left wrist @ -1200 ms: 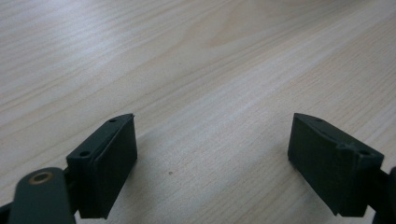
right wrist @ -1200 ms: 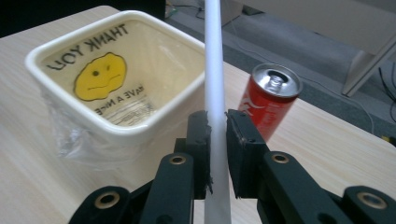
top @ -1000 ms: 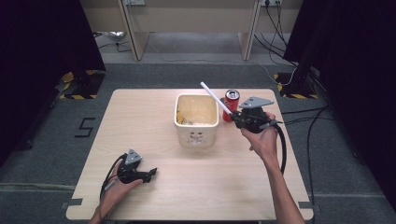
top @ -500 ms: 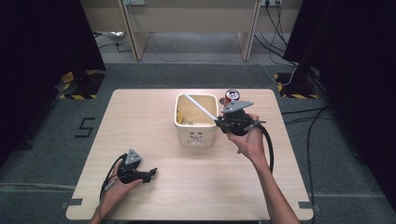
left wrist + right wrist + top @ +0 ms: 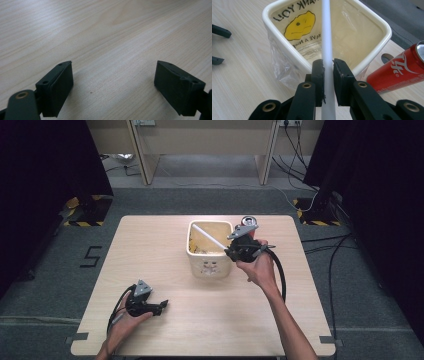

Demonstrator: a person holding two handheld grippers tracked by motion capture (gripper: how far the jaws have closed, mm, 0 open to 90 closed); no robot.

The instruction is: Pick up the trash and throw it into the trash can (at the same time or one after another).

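A cream square bin [image 5: 209, 268] lined with a clear plastic bag stands at the table's middle; the bag's yellow face print shows inside the bin [image 5: 287, 58]. My right gripper [image 5: 236, 249] is shut on a white straw [image 5: 206, 235], which slants over the bin's opening. In the right gripper view the straw [image 5: 326, 37] runs up between the two black pads [image 5: 318, 75], above the bin's near rim. My left gripper [image 5: 159, 307] rests low near the table's front left, open, with bare wood between its jaws [image 5: 113, 82].
A red soda can [image 5: 246, 222] stands just behind my right gripper, and lies to the right of the bin as the can [image 5: 402, 67] in the right gripper view. The wooden table [image 5: 150, 245] has bare room left and front. Cables and desk legs lie beyond the far edge.
My right gripper has carried the straw leftward from beside the can to over the bin's right rim, so the straw now lies across the opening. The left gripper has stayed put.
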